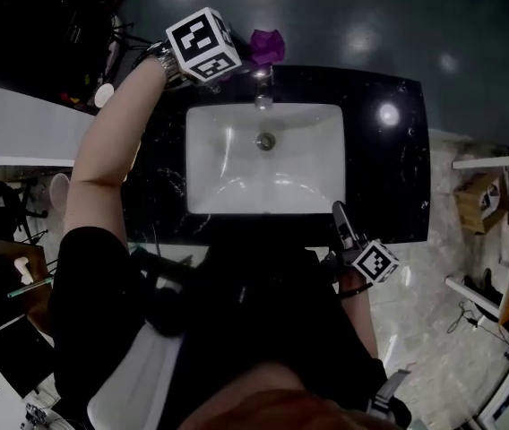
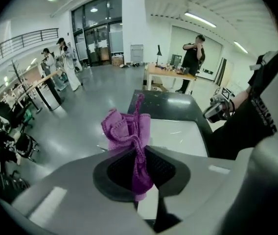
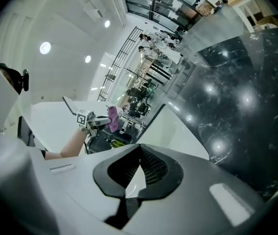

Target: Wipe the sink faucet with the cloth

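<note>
Purple knitted cloth [image 1: 268, 46] hung bunched between the jaws of the left gripper [image 1: 244, 56], which were clamped on it, just behind the chrome faucet [image 1: 263, 92] at the far rim of the white rectangular sink [image 1: 228, 173]. The right gripper [image 1: 338, 213] hovered at the near edge of the black stone counter [image 1: 389, 150], jaws together and empty.

Place: large open-plan lab or workshop hall.
Sink setup: white basin [image 1: 228, 164] in a black stone counter [image 1: 393, 177], standing free on a glossy grey floor [image 1: 371, 16].
Surroundings: work tables [image 2: 164, 71] with people [image 2: 190, 65], glass doors [image 2: 96, 39], mezzanine railing [image 2: 19, 39], ceiling strip lights [image 2: 201, 19].
Clutter: cables and gear [image 1: 84, 25] beside the counter.
</note>
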Demonstrator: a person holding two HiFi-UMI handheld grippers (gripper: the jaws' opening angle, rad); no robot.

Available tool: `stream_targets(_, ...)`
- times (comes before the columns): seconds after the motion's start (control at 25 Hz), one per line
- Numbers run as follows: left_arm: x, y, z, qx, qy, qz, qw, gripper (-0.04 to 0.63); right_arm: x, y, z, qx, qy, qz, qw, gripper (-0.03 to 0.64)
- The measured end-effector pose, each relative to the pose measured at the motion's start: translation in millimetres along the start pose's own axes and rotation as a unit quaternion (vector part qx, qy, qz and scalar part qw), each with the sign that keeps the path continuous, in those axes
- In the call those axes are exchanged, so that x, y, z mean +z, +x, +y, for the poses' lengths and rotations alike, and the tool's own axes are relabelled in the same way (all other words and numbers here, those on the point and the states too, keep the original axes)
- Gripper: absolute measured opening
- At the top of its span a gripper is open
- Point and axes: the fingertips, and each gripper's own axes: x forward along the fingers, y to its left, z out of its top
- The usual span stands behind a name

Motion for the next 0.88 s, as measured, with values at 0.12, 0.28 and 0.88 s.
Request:
stream_targets(0.12,-9,-3,-48,-0.023,0.021,-0.006,0.9995,0.055,2,-3,3,0.007,-0.01,0.005,1.0,0.014)
stream_targets(0.28,-35,17,-88,-0.044,0.0,-0.01,0.999,0.055,0,-8,2,0.007,0.006,0.002,1.0,0.014)
stream_targets(0.88,-43,48,11,0.072,-0.145,-0.041,0.9859,0.048,1,-36,-15,-0.025,0.008,-0.015,1.0,0.014)
